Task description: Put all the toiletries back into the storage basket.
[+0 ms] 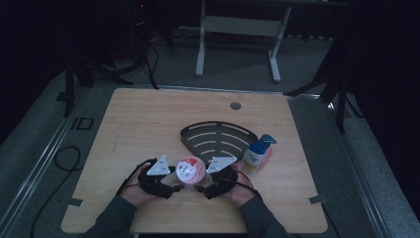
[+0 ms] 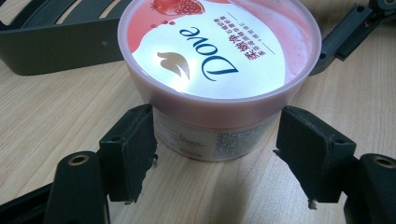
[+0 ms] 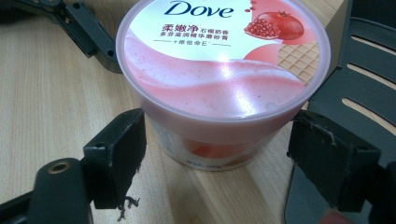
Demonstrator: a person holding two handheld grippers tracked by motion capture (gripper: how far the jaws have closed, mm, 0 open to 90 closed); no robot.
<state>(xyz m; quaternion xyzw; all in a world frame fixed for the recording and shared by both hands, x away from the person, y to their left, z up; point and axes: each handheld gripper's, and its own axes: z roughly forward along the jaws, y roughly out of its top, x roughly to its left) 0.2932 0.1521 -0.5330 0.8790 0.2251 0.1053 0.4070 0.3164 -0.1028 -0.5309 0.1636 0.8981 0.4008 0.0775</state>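
Left tongs (image 2: 217, 158) stand spread wide on either side of the pink Dove tub (image 2: 219, 60), one jaw just touching the tub's lower wall, the other clear of it — no grip; right tongs (image 3: 215, 158) likewise stand open around the same tub from the opposite side, neither pad pressing. The tub sits upright, lid on, on the wooden surface (image 1: 148, 119) near its front edge, between the two hands. Just behind it lies a dark slotted tray (image 1: 218, 135), and beside that, to the right, a pump bottle (image 1: 257, 154) with a blue top.
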